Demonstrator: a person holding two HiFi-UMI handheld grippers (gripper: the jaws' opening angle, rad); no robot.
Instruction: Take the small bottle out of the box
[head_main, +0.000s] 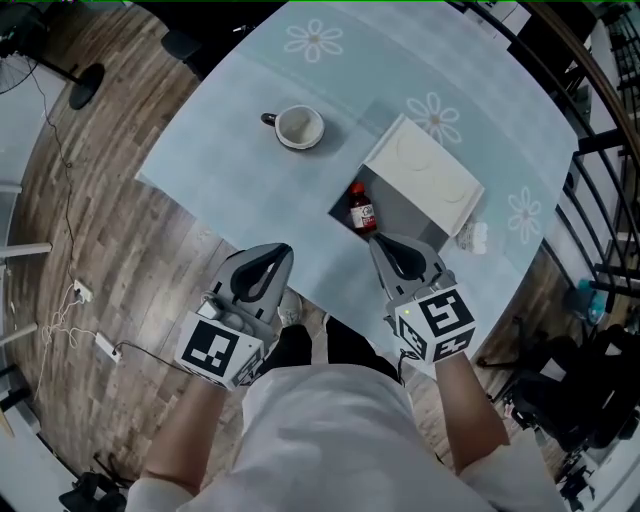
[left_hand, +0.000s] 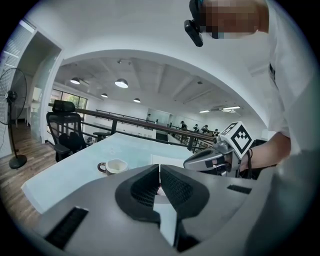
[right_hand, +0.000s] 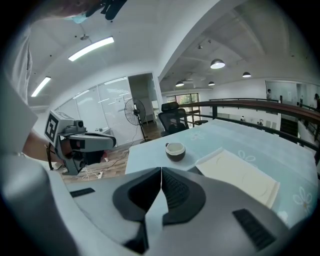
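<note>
The small bottle (head_main: 361, 210), dark with a red cap and a red label, stands in the near left corner of the open grey box (head_main: 405, 218). The box's white lid (head_main: 424, 172) is folded back on its far side. My right gripper (head_main: 379, 244) is shut and empty, its tip just in front of the box and close to the bottle. Held level with it to the left, my left gripper (head_main: 283, 251) hangs over the table's near edge, also shut and empty. In the right gripper view the shut jaws hide the bottle, and the white lid (right_hand: 241, 175) shows beyond them.
A white cup (head_main: 298, 127) with a dark handle stands on the light blue tablecloth (head_main: 230, 170), left of and beyond the box. A crumpled white wad (head_main: 472, 236) lies right of the box. Railings (head_main: 600, 150) run along the right. Wooden floor with cables (head_main: 85, 320) lies to the left.
</note>
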